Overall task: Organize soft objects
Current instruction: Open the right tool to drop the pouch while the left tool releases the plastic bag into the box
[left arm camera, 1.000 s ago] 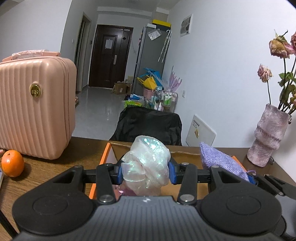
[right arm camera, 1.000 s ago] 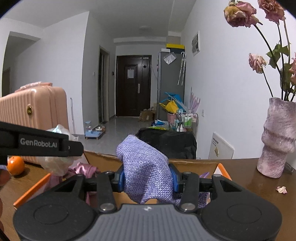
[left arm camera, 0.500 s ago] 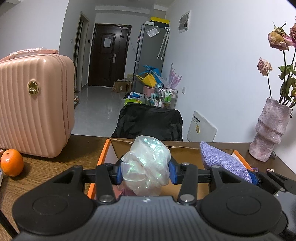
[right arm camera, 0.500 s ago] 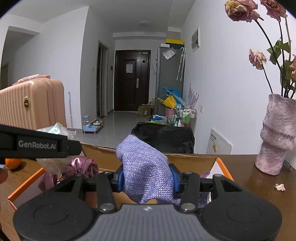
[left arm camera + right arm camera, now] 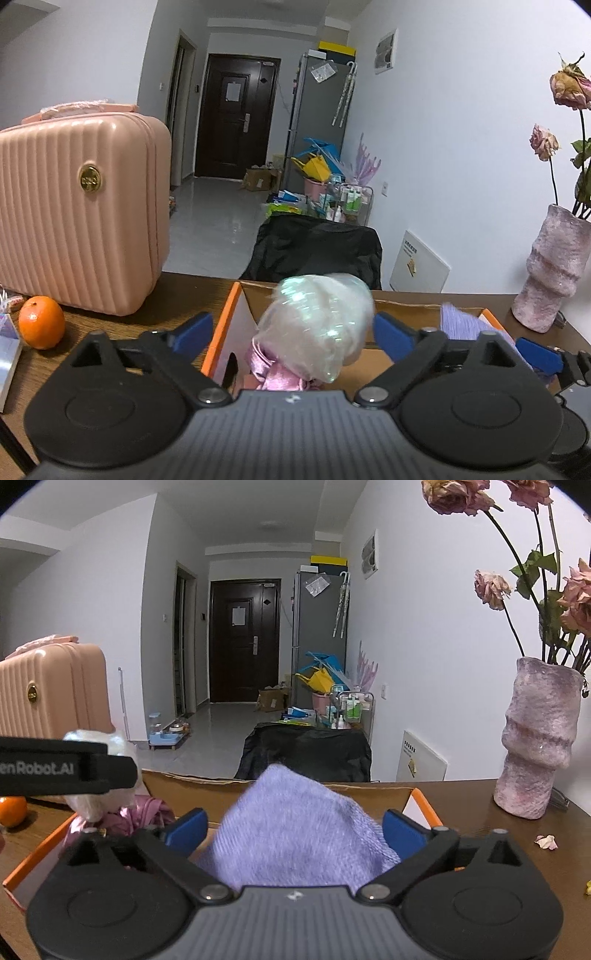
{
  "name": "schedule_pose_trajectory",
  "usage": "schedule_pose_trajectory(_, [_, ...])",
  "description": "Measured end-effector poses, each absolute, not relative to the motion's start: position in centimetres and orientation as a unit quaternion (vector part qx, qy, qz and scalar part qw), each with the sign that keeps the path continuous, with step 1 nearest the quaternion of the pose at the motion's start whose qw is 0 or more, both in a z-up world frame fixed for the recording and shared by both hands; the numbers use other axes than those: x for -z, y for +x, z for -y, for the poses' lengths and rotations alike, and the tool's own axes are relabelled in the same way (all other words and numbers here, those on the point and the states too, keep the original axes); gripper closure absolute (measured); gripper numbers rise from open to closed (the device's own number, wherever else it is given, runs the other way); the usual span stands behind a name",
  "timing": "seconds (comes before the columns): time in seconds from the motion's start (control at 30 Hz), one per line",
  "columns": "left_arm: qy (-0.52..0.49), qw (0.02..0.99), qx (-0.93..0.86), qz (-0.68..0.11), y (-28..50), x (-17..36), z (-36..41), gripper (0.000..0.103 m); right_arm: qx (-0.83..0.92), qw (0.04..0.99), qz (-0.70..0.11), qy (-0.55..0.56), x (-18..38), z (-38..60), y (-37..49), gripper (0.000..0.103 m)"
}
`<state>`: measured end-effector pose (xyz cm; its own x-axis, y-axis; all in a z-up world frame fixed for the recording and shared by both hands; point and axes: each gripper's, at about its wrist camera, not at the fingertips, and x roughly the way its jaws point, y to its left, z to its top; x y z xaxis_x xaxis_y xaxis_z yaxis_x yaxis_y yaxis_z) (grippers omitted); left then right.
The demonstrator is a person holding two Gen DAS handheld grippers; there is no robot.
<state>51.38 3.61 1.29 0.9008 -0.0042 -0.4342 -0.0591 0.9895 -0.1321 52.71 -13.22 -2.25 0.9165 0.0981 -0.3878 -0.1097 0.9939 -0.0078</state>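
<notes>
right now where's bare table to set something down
Bare wood lies between the orange and the cardboard box, and between the box and the pink vase. The box is crowded: iridescent bag, pink cloth, purple cloth.

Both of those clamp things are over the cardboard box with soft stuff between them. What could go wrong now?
1. The left hand-held gripper is opening with the shiny iridescent bundle over the orange-edged cardboard box; it might roll off the pink satin cloth.
2. The right hand-held gripper is opening around the fuzzy lilac cloth, which may snag on a blue pad.
</notes>
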Motion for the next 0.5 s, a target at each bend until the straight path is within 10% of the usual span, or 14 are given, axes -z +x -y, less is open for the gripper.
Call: schedule_pose_trajectory(0.5, [-0.073,0.974,-0.016,-0.214,50.89,-1.71,-3.63,0.001,-0.054,0.979,-0.196,-0.012,2.00,13.25,52.55,0.000])
